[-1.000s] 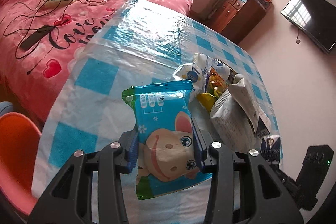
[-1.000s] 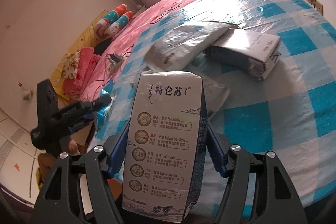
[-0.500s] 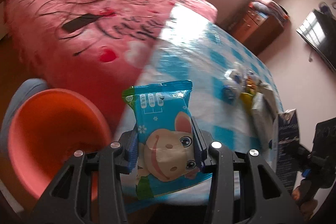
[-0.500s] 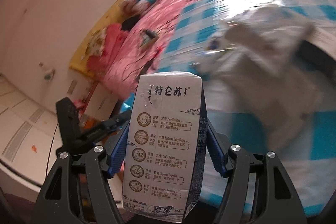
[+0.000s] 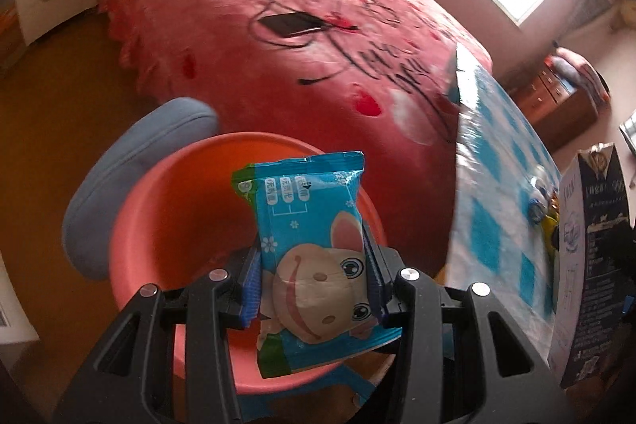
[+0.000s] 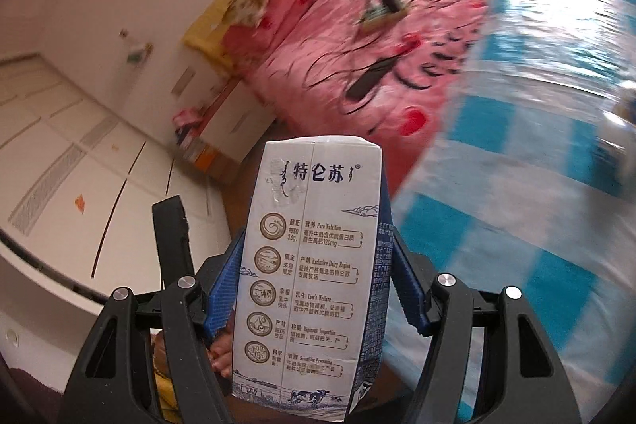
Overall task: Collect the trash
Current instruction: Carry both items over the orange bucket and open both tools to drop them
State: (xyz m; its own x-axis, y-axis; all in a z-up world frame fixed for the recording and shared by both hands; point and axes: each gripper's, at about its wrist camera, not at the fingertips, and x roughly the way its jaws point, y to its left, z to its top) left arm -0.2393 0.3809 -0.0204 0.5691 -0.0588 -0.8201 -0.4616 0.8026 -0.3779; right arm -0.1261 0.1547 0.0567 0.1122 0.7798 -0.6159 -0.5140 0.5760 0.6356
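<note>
The L gripper [image 5: 314, 285] is clamped on a blue snack pack [image 5: 308, 257], blue pads pressed to both its sides, and the pack is held upright over an orange bin [image 5: 159, 225]; a blue-grey cushion [image 5: 131, 165] is seen just behind the bin, w/ the pink bed [image 5: 318, 46] beyond, cables and a dark phone [image 5: 290, 23] lying on it. The R gripper [image 6: 310, 289] is clamped on a white milk carton [image 6: 310, 265], held upright. The checked table [image 6: 536, 165] is seen to its right, the bed behind, wall and floor at left.
</note>
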